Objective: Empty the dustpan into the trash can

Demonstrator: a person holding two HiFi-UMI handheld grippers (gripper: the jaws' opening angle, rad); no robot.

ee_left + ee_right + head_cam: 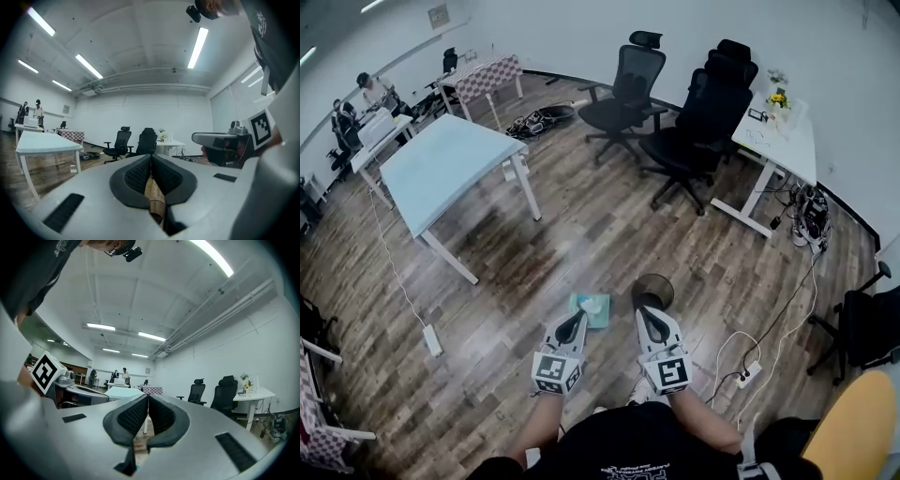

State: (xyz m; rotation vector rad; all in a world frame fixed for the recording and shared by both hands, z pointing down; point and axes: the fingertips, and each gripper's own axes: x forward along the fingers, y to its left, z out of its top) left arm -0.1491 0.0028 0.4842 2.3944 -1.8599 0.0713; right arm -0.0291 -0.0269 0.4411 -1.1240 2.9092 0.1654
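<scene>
In the head view a teal dustpan (pixel 591 308) with white paper scraps in it sits just ahead of my two grippers. The round black trash can (pixel 653 290) stands on the wood floor immediately to its right. My left gripper (pixel 577 318) is at the dustpan's near left edge. Its jaws are shut on a tan wooden rod (pixel 154 196) that looks like the dustpan's handle. My right gripper (pixel 645 312) reaches toward the can's near side. In the right gripper view its jaws (pixel 147 401) meet at the tips with nothing clearly between them, and a sliver of teal shows below.
A light-blue table (pixel 450 164) stands at the left. Black office chairs (pixel 623 94) (pixel 705 117) and a white desk (pixel 780 141) are at the back right. Cables and power strips (pixel 752 371) (pixel 432 339) lie on the floor. People sit at a far-left desk (pixel 367 101).
</scene>
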